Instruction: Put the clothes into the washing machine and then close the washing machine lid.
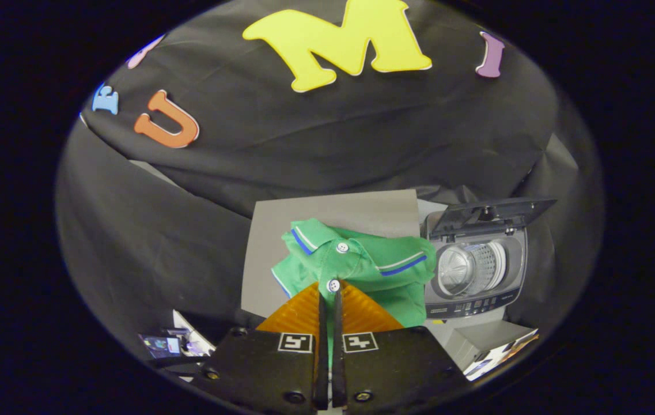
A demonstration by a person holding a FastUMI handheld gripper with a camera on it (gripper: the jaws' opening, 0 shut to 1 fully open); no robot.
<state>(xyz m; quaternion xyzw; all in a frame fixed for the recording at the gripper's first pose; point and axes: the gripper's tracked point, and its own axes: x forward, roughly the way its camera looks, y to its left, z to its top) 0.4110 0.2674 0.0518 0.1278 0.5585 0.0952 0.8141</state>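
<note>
My hand-held gripper (pixel 329 297) has its two orange fingers (pixel 298 311) nearly together, pinching the green shirt (pixel 362 268) at its button placket, with a strip of green cloth showing in the narrow gap between them. The shirt lies crumpled on the grey bench (pixel 281 230), its collar pointing away from me and to the left, its length running from the fingers toward the far side. It is a green polo with blue and white trim and white buttons. Just beside its right edge stands the washing machine (pixel 474 265), lid (pixel 491 210) raised, steel drum open. Bare bench lies beyond the shirt and to its left.
</note>
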